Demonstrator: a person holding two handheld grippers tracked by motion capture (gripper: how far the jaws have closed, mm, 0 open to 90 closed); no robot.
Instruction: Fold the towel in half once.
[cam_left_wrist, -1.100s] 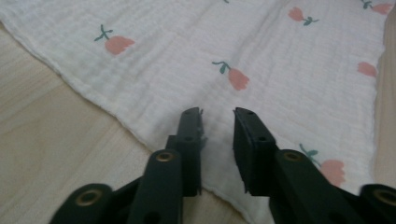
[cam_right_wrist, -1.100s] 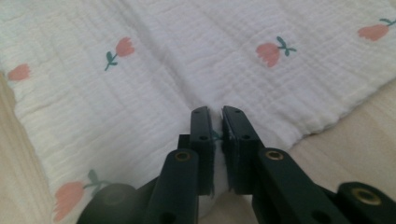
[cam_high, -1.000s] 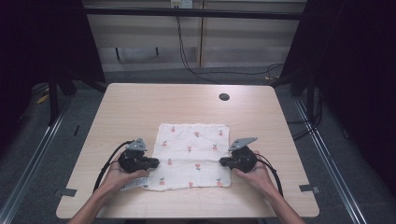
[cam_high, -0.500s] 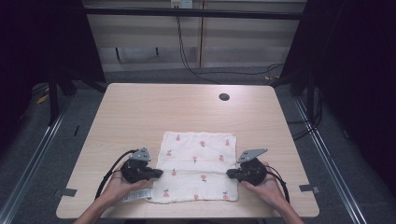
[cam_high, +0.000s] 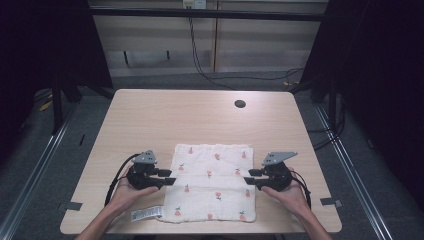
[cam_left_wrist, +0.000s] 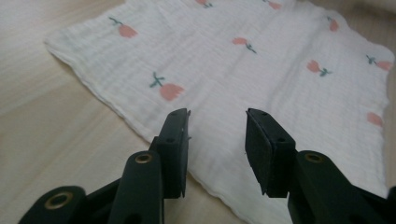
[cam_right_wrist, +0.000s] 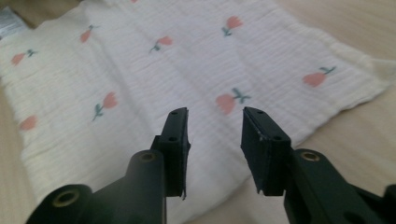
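A: Lying flat on the pale wooden table (cam_high: 150, 115), near its front edge, is the white muslin cloth printed with pink tulips (cam_high: 210, 182), yes?

B: Yes. The left gripper (cam_high: 170, 179) sits at its left edge, the right gripper (cam_high: 251, 178) at its right.

A: Their jaws?

B: Both have just been opening; they stand apart over the cloth, gripping nothing.

A lab recording bay is surrounding me: black curtains (cam_high: 60, 45) hanging, cables (cam_high: 220, 75) trailing behind the wooden table (cam_high: 165, 115).
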